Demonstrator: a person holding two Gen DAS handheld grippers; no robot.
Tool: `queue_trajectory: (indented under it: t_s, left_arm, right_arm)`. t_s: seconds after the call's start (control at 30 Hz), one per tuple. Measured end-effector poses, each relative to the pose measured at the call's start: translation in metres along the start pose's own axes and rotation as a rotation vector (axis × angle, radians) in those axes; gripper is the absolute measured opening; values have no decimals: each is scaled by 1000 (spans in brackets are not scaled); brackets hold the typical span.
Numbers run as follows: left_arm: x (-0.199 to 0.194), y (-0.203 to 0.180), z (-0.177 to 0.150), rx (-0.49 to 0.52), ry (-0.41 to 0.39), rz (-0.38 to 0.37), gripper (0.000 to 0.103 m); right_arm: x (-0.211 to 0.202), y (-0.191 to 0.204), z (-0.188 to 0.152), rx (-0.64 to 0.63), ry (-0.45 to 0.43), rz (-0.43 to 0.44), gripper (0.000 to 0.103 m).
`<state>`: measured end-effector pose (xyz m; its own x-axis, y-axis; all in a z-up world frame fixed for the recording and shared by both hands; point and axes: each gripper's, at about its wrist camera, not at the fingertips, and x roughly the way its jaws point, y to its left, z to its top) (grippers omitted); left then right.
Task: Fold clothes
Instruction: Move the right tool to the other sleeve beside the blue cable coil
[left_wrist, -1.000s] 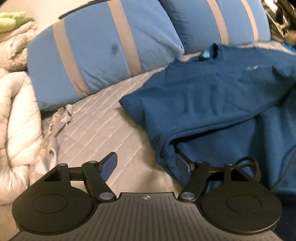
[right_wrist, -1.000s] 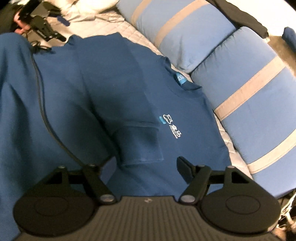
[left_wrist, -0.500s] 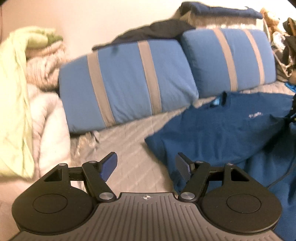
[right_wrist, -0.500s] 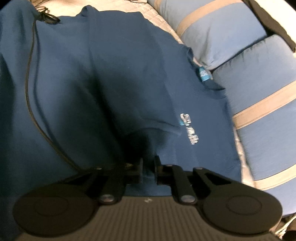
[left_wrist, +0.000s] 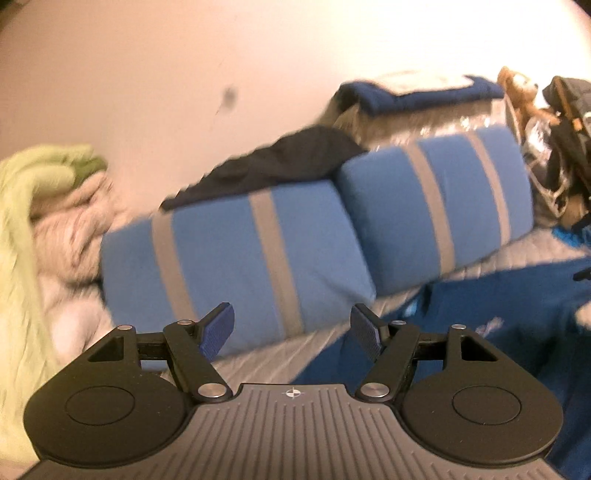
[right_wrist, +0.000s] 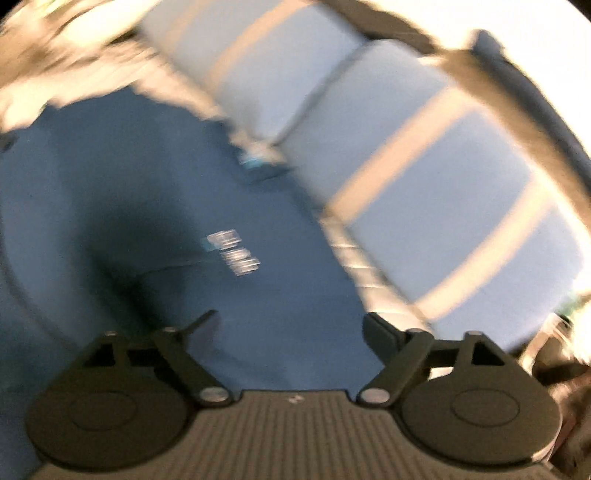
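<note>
The blue T-shirt lies spread on the bed, its folding unfinished, with left tool and right tool both wide and empty.

I see open bed before the pillows; blankets crowd their left, clutter their right.

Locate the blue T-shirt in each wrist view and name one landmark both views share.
Left wrist: the T-shirt lies lower right on the bed, below the pillows.
Right wrist: the T-shirt fills the left and centre, blurred, its white print near the middle.
Shared landmark: the blue pillows with grey stripes.
</note>
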<state>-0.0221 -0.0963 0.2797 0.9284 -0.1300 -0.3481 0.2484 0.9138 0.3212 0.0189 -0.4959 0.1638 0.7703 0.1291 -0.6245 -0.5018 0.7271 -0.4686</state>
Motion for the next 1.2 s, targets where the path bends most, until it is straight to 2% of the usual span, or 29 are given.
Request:
queue_trajectory:
  t_s: [0.03,0.27,0.47,0.57,0.73,0.97,1.2]
  left_arm:
    - [0,-3,11,-6,-19,-4,69]
    - [-13,-33,74,-30,-160,-49,69]
    - [-1,-69,87,-60,-174,-136,70]
    - [12,-89,81,-66,-148,-186,70]
    - [33,-121,65,-85,-99,-258,70]
    - [51,-155,34,-103,-57,-336,70]
    - [70,-169,-1,-175,0,-413,69]
  right_arm:
    - [-7,-13,-2,27,-13,-34,100]
    - [-71,-104,-21,130,-76,-239,103]
    - [-138,-161,-58,282,-132,-341,103]
    - [-159,-169,-83,329,-135,-373,103]
    - [-176,-173,-125,358,-65,-392,103]
    - [-199,-179,-194,560,-18,-387,103]
    - [-190,-176,-259,790,29,-357,103]
